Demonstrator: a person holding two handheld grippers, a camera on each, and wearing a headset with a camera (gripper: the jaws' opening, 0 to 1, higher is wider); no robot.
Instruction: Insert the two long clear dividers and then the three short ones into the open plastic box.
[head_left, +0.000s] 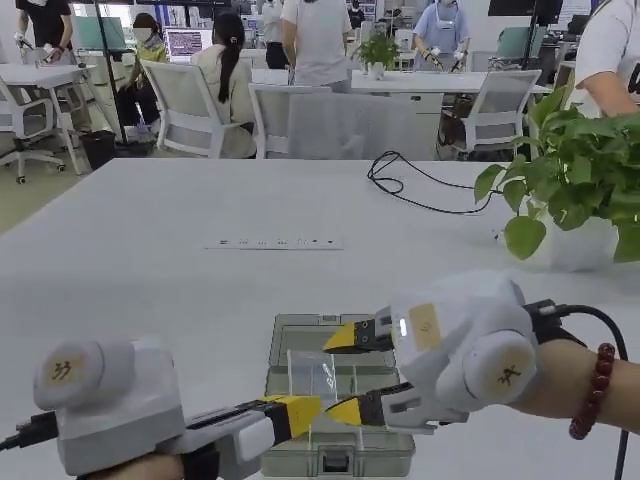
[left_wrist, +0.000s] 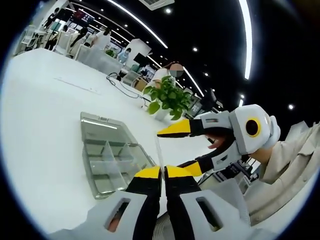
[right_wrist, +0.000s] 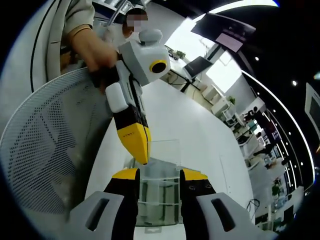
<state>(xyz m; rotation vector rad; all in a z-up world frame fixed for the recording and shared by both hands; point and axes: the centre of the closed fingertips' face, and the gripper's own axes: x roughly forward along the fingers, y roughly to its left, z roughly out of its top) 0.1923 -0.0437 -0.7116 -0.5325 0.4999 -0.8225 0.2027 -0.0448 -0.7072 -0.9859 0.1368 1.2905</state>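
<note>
Left tongs (left_wrist: 163, 173) pinch a clear divider (head_left: 312, 372) over the box (head_left: 345, 447); right tongs (right_wrist: 159, 175) gape wide. Some seated dividers (left_wrist: 107, 155) sit inside already.

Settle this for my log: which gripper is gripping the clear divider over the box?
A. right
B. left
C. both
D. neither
B: the left gripper has its jaws shut on the clear divider above the box, while the right gripper has its jaws wide apart.

Big white bench (head_left: 120, 260); potted plant (head_left: 575, 185) on it, black cable (head_left: 400, 185) alongside. White chairs (head_left: 185, 100), desks (head_left: 420, 82) behind; ceiling strip lights (left_wrist: 246, 35).
</note>
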